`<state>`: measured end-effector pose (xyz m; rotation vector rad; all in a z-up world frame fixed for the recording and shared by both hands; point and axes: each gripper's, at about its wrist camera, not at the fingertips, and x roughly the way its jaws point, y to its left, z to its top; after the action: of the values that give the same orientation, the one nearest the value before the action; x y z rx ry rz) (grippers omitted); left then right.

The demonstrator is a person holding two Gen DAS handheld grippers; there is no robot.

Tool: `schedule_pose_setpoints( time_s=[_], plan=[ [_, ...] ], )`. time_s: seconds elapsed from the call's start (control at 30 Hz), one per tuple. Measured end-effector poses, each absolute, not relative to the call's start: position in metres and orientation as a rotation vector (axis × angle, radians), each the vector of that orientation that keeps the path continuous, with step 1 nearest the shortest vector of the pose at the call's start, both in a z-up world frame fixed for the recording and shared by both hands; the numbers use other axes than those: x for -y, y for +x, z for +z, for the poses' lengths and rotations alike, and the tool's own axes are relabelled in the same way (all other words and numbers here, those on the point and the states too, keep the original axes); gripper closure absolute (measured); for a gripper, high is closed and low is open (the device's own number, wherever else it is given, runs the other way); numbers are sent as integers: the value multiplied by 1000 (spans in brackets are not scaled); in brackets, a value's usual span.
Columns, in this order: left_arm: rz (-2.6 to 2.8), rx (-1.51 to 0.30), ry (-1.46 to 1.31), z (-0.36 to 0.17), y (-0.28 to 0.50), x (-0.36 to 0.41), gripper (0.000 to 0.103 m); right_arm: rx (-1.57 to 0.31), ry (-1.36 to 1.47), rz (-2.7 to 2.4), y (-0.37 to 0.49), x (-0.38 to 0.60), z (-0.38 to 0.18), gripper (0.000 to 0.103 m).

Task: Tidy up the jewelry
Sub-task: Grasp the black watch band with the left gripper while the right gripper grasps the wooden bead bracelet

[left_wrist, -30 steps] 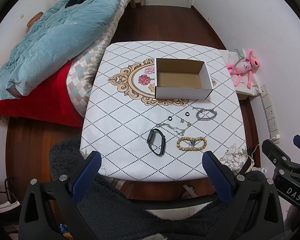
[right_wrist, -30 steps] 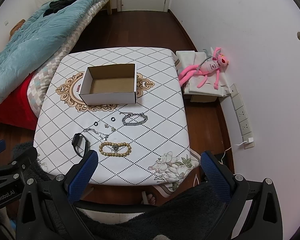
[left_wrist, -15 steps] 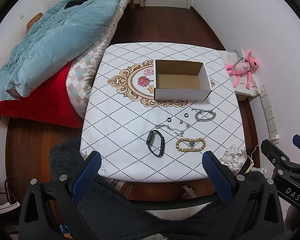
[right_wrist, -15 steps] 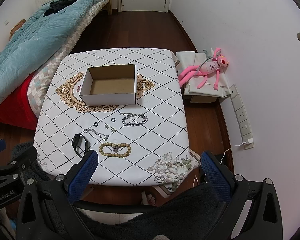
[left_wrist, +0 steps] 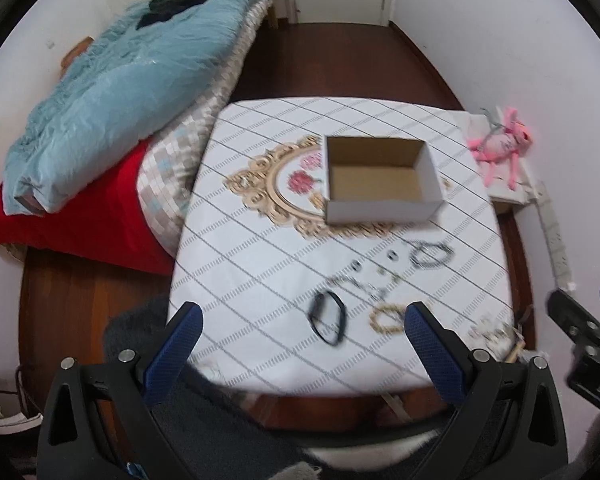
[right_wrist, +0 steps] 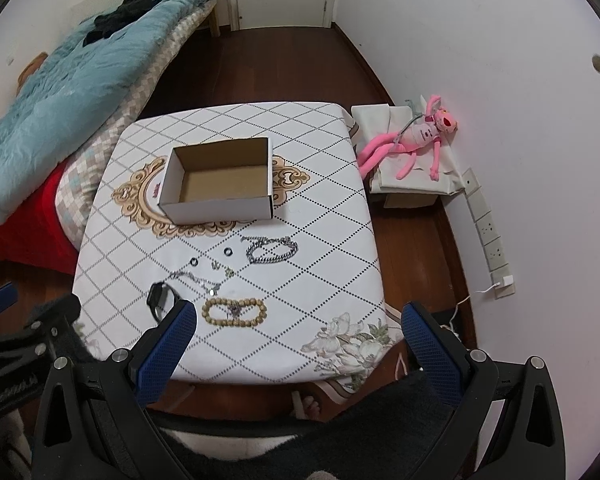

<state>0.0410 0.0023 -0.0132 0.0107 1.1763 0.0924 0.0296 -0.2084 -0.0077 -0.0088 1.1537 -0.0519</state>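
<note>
An open, empty cardboard box (right_wrist: 220, 184) stands mid-table; it also shows in the left wrist view (left_wrist: 380, 180). In front of it lie a silver chain bracelet (right_wrist: 272, 250), two small dark rings (right_wrist: 228, 252), a thin silver chain (right_wrist: 196, 280), a black band (right_wrist: 160, 300) and a wooden bead bracelet (right_wrist: 234, 312). The left wrist view shows the black band (left_wrist: 328, 318) and bead bracelet (left_wrist: 388, 318) too. My left gripper (left_wrist: 304, 356) and right gripper (right_wrist: 300, 352) are both open and empty, held above the table's near edge.
The table (right_wrist: 320, 184) has a white diamond-pattern cloth. A bed with a blue duvet (right_wrist: 68, 92) stands to the left. A pink plush toy (right_wrist: 416, 140) lies on a low box at the right, by wall sockets. Dark wooden floor surrounds the table.
Both grippers stay open. The left view has shifted, with the table sliding slightly right and up and now blurred by motion. The right view has barely changed.
</note>
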Motion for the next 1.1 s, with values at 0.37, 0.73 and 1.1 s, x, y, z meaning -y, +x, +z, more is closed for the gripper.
schedule_pose_setpoints(
  time_s=[0.37, 0.73, 1.1],
  plan=[
    [70, -1292, 58, -106, 77, -10, 21, -1348, 63, -77, 84, 211, -139, 22],
    [67, -1460, 26, -186, 74, -15, 21, -1514, 72, -68, 82, 202, -235, 39],
    [42, -1509, -17, -219, 80, -20, 21, -1551, 52, -52, 80, 191, -253, 50]
  ],
)
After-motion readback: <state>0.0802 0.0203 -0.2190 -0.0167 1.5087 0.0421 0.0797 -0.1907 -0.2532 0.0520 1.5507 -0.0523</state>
